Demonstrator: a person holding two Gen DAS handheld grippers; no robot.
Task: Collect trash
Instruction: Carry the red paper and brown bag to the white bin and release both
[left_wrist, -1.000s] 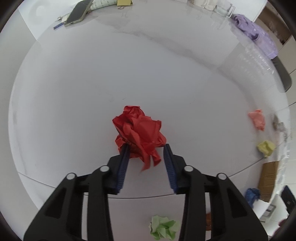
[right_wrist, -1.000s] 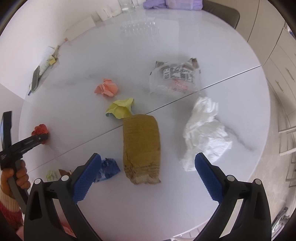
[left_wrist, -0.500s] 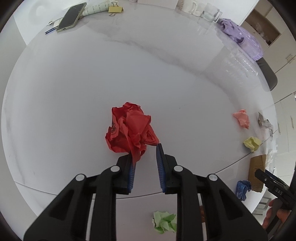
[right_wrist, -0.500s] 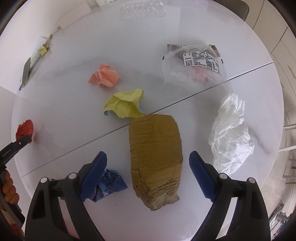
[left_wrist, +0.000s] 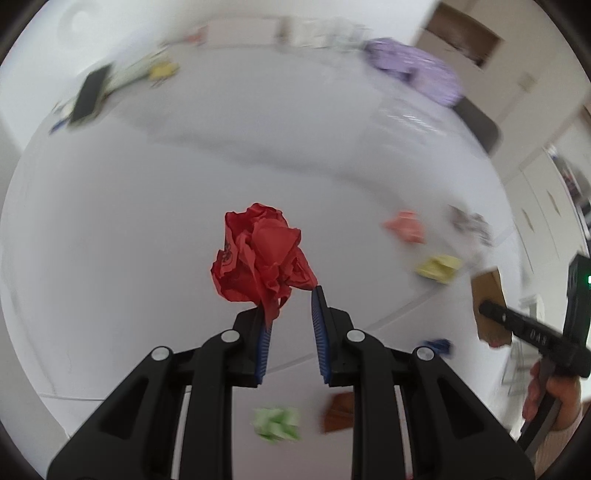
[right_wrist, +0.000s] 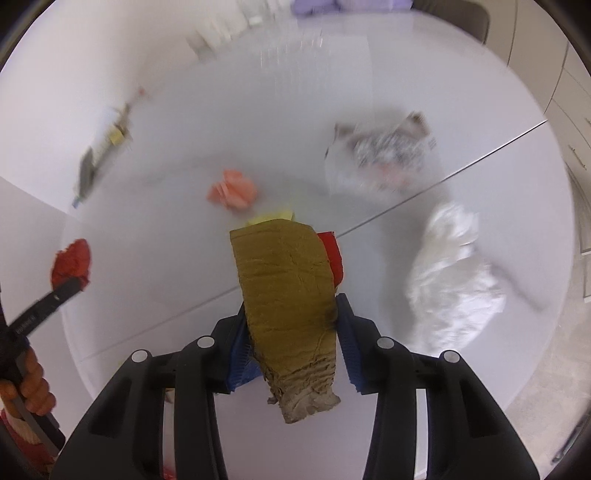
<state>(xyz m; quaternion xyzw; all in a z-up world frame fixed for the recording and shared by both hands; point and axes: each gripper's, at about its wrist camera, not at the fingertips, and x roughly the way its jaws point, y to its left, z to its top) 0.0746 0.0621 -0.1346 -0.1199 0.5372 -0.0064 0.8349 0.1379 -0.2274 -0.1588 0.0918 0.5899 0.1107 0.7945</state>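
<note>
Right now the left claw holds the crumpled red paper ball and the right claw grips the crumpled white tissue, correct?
Not quite. The right claw grips the flattened brown cardboard piece, shown in the right wrist view; the crumpled white tissue lies on the table. The left claw does hold the crumpled red paper ball.

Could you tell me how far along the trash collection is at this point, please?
Nothing visibly binned yet; no bin is in view. In hand: the left hand-held gripper pinches the red paper ball, and the right hand-held gripper is shut on the brown cardboard piece. Left on the table: pink ball, yellow paper, white tissue, printed plastic bag, blue scrap.
</note>
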